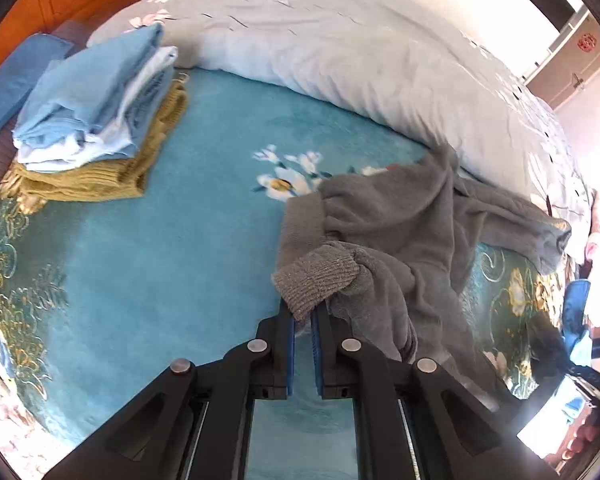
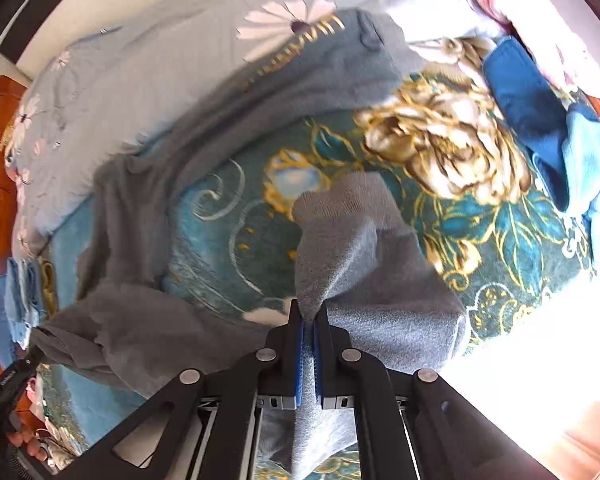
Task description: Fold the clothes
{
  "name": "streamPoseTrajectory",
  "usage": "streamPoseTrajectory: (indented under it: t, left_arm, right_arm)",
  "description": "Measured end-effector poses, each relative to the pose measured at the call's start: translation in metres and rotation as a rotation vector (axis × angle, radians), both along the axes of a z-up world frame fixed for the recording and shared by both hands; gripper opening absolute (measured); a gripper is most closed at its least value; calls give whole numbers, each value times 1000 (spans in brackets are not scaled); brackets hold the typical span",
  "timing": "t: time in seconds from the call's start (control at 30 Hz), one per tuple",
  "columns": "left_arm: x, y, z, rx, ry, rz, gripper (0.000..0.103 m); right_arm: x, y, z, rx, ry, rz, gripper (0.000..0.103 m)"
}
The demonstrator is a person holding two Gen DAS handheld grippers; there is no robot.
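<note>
At the left side of the bed (image 1: pixel 148 248), near its far-left corner by the wooden headboard, a stack of folded clothes (image 1: pixel 96 120) sits on the teal floral blanket, well apart from the work in hand. Moving right, the left tongs (image 1: pixel 302 314) are nearly closed, and the ribbed cuff (image 1: pixel 318 276) of the grey sweater (image 1: pixel 404 216) lies pinched at their tips. From these tongs the sweater runs away to the right and forward, toward the bed's right edge, where it is bunched against the pale quilt (image 1: pixel 340 52).

Further right, the right tongs (image 2: pixel 308 316) are closed tight on another grey end of the same sweater (image 2: pixel 148 208), with knit fabric passing down between the pads and a folded flap standing up just ahead of the tips. From here the garment's body arcs away to the left and far side, resting partly on the quilt (image 2: pixel 100 80).

So the sweater's long axis runs left to right between the two tongs, each holding one end, with the slack middle lying beyond both. The next move likely depends on drawing the two ends apart or together along that axis; neither side is clearly nearer the bulk.
</note>
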State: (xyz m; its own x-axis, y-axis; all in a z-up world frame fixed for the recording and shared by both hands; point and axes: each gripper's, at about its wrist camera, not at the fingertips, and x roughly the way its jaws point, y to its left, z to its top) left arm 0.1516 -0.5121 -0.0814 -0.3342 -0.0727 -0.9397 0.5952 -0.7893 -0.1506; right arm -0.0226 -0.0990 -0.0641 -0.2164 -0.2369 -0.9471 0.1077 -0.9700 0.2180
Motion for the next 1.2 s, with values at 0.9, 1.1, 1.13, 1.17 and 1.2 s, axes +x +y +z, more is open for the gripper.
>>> streamPoseTrajectory:
  t: [0.9, 1.1, 1.13, 1.17, 1.2]
  left_arm:
    - [81, -91, -61, -92, -224, 1, 15]
    - [85, -85, -58, -70, -261, -13, 37]
    - [90, -83, -57, -66, -266, -7, 38]
    - [95, -82, -55, -61, -272, 0, 39]
    - [101, -81, -53, -59, -282, 9, 40]
  right_arm:
    - [66, 101, -97, 125, -222, -272, 7]
    - [77, 86, -61, 219, -127, -176, 30]
    - [80, 84, -53, 248, -109, -159, 34]
    - [83, 82, -45, 272, -86, -140, 36]
    - [86, 79, -38, 290, -63, -118, 42]
